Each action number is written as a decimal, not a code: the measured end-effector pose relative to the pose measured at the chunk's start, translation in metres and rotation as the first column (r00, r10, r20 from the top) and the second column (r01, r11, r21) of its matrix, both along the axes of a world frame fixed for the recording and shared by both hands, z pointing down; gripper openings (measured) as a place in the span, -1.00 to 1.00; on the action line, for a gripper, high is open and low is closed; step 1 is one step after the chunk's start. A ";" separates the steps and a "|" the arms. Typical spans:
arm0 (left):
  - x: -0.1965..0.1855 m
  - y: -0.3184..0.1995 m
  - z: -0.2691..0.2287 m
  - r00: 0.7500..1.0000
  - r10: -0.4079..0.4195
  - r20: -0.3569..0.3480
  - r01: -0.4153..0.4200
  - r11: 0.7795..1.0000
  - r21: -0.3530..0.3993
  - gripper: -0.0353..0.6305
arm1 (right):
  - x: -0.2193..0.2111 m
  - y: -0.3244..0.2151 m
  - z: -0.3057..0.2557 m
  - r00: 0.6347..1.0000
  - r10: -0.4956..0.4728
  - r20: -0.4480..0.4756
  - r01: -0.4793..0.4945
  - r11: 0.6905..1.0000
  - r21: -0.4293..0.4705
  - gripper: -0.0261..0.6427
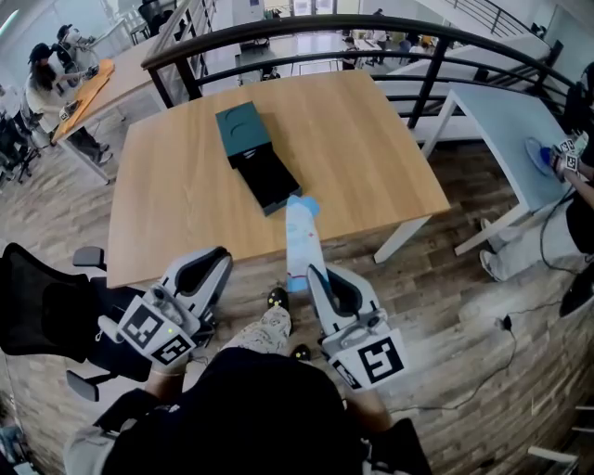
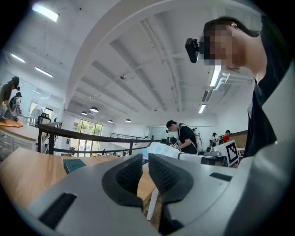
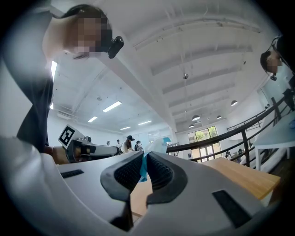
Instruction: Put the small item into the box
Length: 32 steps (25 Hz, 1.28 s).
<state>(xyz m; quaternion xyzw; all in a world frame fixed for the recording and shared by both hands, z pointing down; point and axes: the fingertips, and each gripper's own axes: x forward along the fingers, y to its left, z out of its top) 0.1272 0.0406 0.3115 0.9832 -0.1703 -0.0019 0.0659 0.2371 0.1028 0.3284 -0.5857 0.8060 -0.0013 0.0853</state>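
Observation:
A dark teal box (image 1: 255, 153) lies open on the wooden table (image 1: 371, 158), its lid part at the back and its black tray towards me. My right gripper (image 1: 308, 275) hangs off the table's near edge, shut on a long white and blue packet (image 1: 299, 237) that points towards the box. In the right gripper view the packet (image 3: 154, 147) sticks out from between the pads of that gripper (image 3: 144, 163). My left gripper (image 1: 221, 258) is at the near left, below the table edge. Its jaws (image 2: 145, 161) stand together with nothing between them.
A black railing (image 1: 306, 28) curves behind the table. A white table (image 1: 501, 121) stands to the right, with a person (image 1: 580, 176) beside it. People sit at a bench (image 1: 83, 88) at the far left. A black office chair (image 1: 42, 301) is at my near left.

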 end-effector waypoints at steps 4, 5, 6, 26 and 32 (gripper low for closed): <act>0.010 -0.021 0.003 1.000 0.006 -0.025 -0.006 1.000 0.004 -0.81 | 0.011 -0.021 -0.002 1.000 0.016 -0.014 -0.016 1.000 0.010 -0.84; 0.011 -0.028 0.004 0.999 0.008 -0.032 -0.008 1.000 0.004 -0.81 | 0.011 -0.027 -0.004 1.000 0.019 -0.013 -0.019 1.000 0.014 -0.84; 0.013 -0.034 0.004 0.999 0.009 -0.037 -0.009 1.000 0.005 -0.82 | 0.012 -0.033 -0.004 1.000 0.019 -0.017 -0.019 1.000 0.013 -0.84; 0.046 -0.212 0.031 0.999 -0.050 -0.009 0.049 0.999 -0.009 -0.81 | 0.033 -0.219 0.032 0.994 -0.097 -0.050 0.091 0.991 -0.098 -0.84; 0.037 -0.257 0.035 0.997 -0.071 -0.018 0.070 0.997 -0.011 -0.81 | 0.026 -0.270 0.038 0.990 -0.124 -0.063 0.116 0.986 -0.117 -0.84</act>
